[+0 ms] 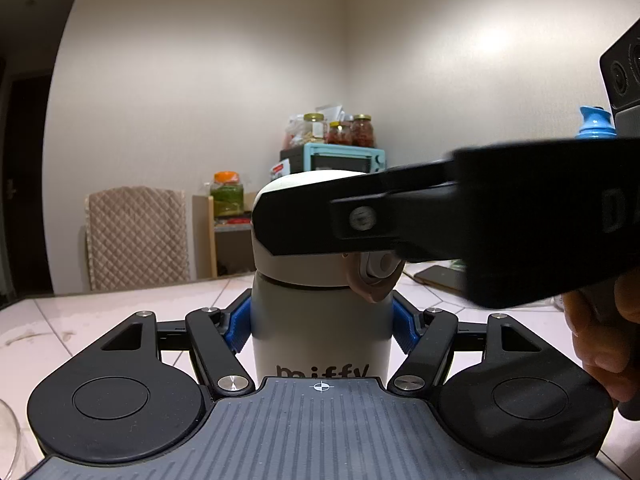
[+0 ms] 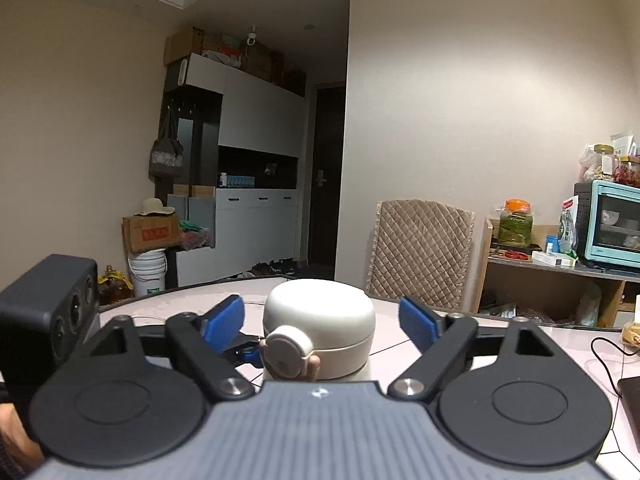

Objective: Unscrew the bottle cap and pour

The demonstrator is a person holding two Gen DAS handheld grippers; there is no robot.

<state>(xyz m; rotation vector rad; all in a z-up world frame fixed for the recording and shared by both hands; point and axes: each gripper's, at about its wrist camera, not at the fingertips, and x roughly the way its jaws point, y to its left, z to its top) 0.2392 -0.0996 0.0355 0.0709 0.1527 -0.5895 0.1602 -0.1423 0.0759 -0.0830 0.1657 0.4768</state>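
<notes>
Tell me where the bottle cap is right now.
The cap sits on the bottle, centred in the right wrist view between the open right tongs, pads not touching it.

Bottle (image 1: 320, 336): cream-white, cylindrical, standing upright on tiled tabletop, dark "miffy" lettering showing low on body. Cap (image 2: 320, 312): matching cream, domed, sitting on bottle top, dark seam line marking joint with body. Round grey-and-tan button fitting (image 2: 286, 350) projecting from cap side, facing right wrist camera.
</notes>
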